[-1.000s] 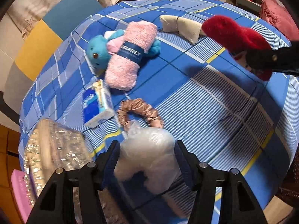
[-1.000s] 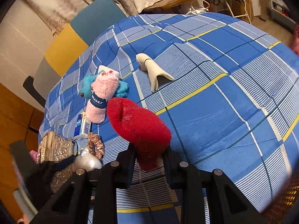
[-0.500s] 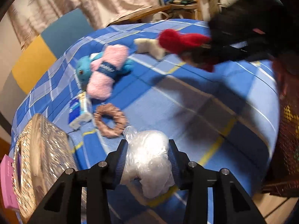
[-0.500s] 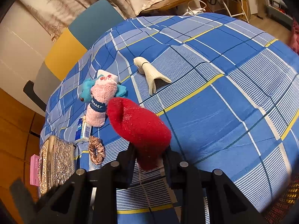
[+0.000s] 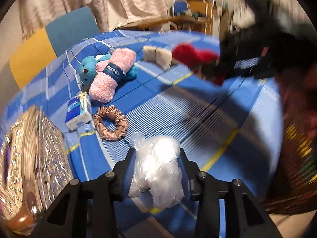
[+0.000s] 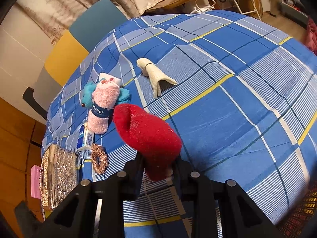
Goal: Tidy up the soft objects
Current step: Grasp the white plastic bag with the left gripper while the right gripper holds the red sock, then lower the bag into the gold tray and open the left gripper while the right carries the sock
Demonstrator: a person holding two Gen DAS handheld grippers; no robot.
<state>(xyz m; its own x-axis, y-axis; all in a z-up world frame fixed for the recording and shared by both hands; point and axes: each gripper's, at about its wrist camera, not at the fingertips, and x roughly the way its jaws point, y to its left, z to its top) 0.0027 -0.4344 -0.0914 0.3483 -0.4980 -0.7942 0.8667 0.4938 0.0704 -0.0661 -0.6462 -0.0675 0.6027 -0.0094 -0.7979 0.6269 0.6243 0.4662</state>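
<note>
Nearest, bottom centre, the left hand-held gripper (image 5: 157, 168) is closing on a clear plastic bag of white stuffing (image 5: 158, 168), while the right hand-held gripper (image 6: 158, 168) stays clenched on a red sock (image 6: 147, 132), likely for sorting. Farther up-left on the plaid tabletop (image 6: 237, 109) lie a satin scrunchie (image 5: 111, 125), pink towel roll (image 5: 113, 75) and cream sock (image 6: 154, 75).

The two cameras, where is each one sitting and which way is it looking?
Left wrist: sits on the left gripper, looking down along closing jaws at a clear plastic bag between them; the right gripper shows far across.
Right wrist: sits on the right gripper, looking down over a fuzzy red sock it clamps.
Both share the blue checked cloth, pink rolled towel, bronze satin scrunchie.
</note>
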